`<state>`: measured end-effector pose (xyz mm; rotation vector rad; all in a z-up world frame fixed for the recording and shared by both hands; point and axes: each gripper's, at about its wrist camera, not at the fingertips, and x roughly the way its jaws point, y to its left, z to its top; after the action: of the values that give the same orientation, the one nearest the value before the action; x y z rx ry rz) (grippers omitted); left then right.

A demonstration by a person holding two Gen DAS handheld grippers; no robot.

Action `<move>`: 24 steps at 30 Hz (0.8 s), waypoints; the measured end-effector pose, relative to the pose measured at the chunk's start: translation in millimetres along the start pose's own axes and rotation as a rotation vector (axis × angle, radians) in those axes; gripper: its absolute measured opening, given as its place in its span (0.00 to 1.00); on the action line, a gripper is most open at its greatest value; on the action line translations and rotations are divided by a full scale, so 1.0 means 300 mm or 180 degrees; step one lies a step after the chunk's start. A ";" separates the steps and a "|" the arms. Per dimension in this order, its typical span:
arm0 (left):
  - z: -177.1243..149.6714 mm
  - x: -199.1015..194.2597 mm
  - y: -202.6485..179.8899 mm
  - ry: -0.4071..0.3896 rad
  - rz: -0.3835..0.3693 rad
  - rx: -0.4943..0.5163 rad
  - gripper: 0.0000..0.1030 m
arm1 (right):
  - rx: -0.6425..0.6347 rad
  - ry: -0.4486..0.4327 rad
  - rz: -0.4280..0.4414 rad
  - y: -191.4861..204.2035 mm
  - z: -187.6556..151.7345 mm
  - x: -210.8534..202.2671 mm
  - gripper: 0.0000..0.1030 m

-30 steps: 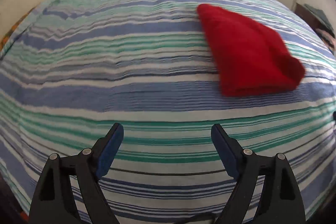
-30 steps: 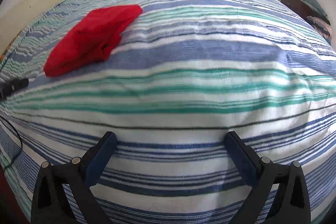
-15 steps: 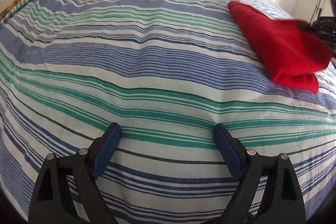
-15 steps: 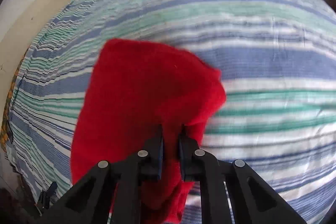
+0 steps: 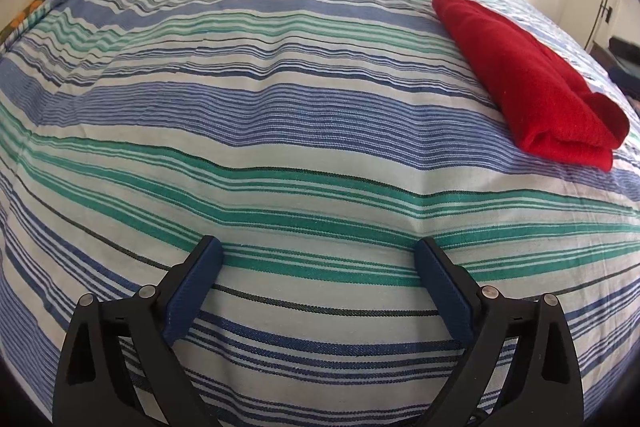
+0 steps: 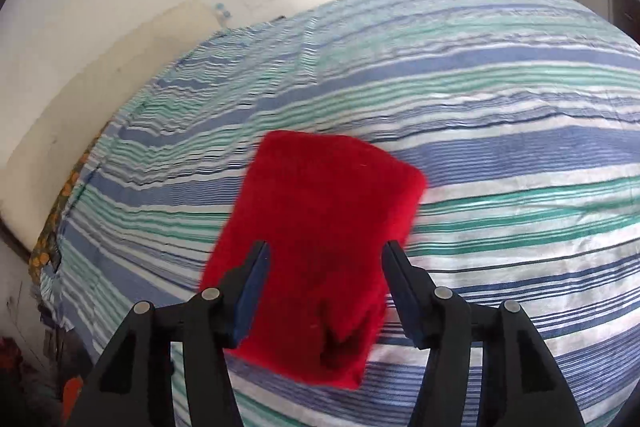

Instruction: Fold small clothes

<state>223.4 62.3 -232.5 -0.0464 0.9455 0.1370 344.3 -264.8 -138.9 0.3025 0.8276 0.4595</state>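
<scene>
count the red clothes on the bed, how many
1. A single folded red garment lies on the striped bedsheet, far right in the left wrist view and just ahead of the right claw. Nothing seems hidden.

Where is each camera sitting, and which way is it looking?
Left wrist view: the camera sits on the left gripper, looking forward and down along its two wide-open fingers over the striped bed; the red cloth lies folded far right.
Right wrist view: it sits on the right gripper, looking down at the red cloth beyond its fingers, which have just been opening and hold nothing.
Both views share the bed and the cloth. No hand shows, only the grippers.
</scene>
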 end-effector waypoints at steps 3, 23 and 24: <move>0.000 0.001 0.001 0.0005 -0.0001 -0.0002 0.95 | -0.0138 0.0292 -0.0085 0.033 -0.086 0.093 0.48; 0.060 -0.075 0.033 0.0501 -0.0146 0.0116 0.93 | 0.0383 0.0614 -0.0618 -0.119 -0.281 0.058 0.46; 0.076 -0.124 0.042 0.0467 -0.0310 0.0047 0.93 | 0.0364 0.0600 -0.0583 -0.122 -0.285 0.031 0.46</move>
<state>218.5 73.5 -188.7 -0.0895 1.0887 0.0368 294.4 -284.9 -215.5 0.2886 1.0578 0.2721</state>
